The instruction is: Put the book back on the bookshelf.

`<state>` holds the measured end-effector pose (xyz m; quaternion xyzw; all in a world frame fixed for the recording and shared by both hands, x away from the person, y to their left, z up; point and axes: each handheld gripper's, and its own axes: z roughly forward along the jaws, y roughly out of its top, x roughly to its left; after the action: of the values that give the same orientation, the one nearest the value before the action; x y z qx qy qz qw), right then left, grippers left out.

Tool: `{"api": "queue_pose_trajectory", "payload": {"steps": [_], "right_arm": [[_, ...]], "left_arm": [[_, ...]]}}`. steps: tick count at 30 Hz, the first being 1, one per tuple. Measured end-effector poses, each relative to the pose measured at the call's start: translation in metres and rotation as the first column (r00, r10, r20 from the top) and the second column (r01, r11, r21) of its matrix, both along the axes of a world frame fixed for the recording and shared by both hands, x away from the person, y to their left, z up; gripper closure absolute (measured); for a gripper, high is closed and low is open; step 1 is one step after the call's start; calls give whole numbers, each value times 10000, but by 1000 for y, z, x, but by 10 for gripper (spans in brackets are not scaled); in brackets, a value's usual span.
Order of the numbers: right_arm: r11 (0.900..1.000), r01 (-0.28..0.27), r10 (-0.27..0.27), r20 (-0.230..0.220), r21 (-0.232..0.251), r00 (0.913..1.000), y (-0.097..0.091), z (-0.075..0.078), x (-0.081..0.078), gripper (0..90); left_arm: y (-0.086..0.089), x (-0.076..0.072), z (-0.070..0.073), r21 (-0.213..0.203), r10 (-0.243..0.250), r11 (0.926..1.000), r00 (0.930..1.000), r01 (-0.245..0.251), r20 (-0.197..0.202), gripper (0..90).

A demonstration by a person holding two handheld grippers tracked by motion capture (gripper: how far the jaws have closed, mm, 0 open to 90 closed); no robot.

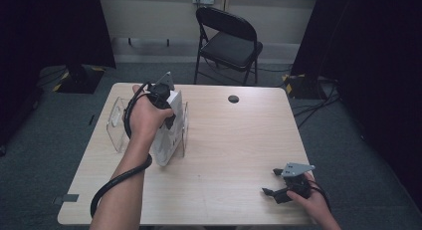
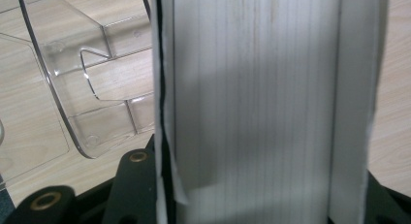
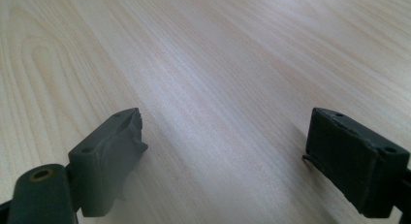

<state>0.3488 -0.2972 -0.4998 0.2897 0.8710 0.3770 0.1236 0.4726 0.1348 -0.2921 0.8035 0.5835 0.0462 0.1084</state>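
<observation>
Setting: pale wooden table [image 1: 224,155] on grey carpet, dark curtains at both sides of the frame.
Lower right: right gripper [image 1: 274,182] low over bare wood at the near table edge, jaws wide apart, nothing between them.
Left of centre: left gripper [image 1: 166,108] clamped from above on a thick white book [image 1: 166,140] standing on edge, tilted.
Book's place: between the walls of a clear plastic stand [image 1: 117,125], upper left of the tabletop; page edges face the left gripper's camera.
Far edge: small black disc [image 1: 233,98].
Background: black folding chair [image 1: 226,41] against the wall, top centre.
</observation>
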Motion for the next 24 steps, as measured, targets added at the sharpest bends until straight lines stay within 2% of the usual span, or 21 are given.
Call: {"api": "queue_pose_trajectory", "payload": {"steps": [4,7,11,21,24], "right_arm": [[10000,21,-21,-23,18,10000,0,0,0,124],[10000,18,-18,-26,24,10000,0,0,0,124],[10000,0,0,-31,27,10000,0,0,0,124],[10000,-8,8,-46,30,10000,0,0,0,124],[10000,-15,15,-44,32,10000,0,0,0,124]], "left_arm": [[0,1,0,-23,17,10000,9998,-17,210,531],[-1,3,0,75,41,10000,9999,-42,134,531],[-2,5,-1,-36,116,9999,9997,-115,213,530],[-5,11,-1,116,155,9998,9997,-158,211,530],[-5,13,-2,46,140,9999,9998,-141,143,530]]}}
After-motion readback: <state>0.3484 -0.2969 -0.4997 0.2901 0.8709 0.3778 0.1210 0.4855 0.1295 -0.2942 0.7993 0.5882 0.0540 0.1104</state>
